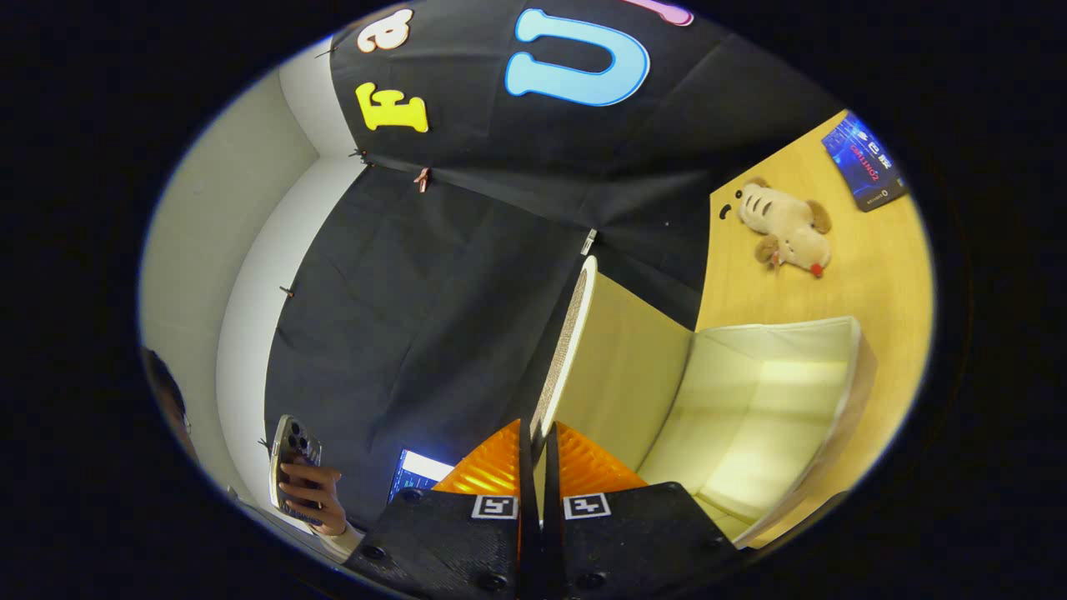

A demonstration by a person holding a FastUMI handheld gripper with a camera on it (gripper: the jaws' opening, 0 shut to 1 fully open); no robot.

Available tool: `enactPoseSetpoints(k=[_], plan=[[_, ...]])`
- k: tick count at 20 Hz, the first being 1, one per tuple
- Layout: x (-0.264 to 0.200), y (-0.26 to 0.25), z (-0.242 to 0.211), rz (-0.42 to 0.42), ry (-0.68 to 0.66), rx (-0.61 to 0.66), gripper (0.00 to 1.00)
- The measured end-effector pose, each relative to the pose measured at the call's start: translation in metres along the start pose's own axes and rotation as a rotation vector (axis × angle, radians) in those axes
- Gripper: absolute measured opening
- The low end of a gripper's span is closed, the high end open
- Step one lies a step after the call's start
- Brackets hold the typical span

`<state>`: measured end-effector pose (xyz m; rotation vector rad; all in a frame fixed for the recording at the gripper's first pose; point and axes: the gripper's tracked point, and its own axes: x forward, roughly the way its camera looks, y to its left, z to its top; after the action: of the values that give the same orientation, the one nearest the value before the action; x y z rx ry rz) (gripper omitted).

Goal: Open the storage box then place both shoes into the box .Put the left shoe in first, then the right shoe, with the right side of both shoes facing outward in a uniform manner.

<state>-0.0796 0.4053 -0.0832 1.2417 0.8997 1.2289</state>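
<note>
Your gripper [533,454] is nearly closed: the two orange fingers [492,467] stand close together with a thin gap between them, and the edge of the lid [575,333] runs into that gap. The fingers appear to pinch the lid's edge, though the contact itself is hidden behind the finger bodies.

The lid is swung up and away from the box [775,408], standing on edge just ahead of your fingertips, its perforated edge strip facing you. The box lies open beside the right finger and beyond it, its pale cream interior in plain sight. It rests on the wooden table [884,283].

Beyond the box on the table lies a plush toy [788,229], well apart from the box, and past that a dark blue card [867,162] near the table's far end.

Off to the left of your fingers, a person's hand [317,496] holds a phone [292,458]. A lit screen [417,471] shows just beside the left finger.
</note>
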Motion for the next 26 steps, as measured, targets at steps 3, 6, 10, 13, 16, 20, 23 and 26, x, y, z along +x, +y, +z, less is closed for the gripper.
enactPoseSetpoints(k=[3,6,10,13,16,20,23,26], plan=[[0.02,0.006,-0.002,0.0,0.005,-0.01,0.05],[0.04,0.009,-0.003,-0.005,0.004,-0.001,0.05],[0.066,0.013,-0.012,-0.007,0.014,-0.017,0.09],[0.081,0.004,-0.022,-0.047,0.039,-0.046,0.22],[0.089,0.007,-0.031,-0.049,0.062,-0.044,0.44],[0.088,0.0,-0.038,-0.073,0.079,-0.075,0.83],[0.08,-0.004,-0.033,-0.092,0.062,-0.118,0.88],[0.061,-0.013,-0.026,-0.135,0.025,-0.227,0.87]])
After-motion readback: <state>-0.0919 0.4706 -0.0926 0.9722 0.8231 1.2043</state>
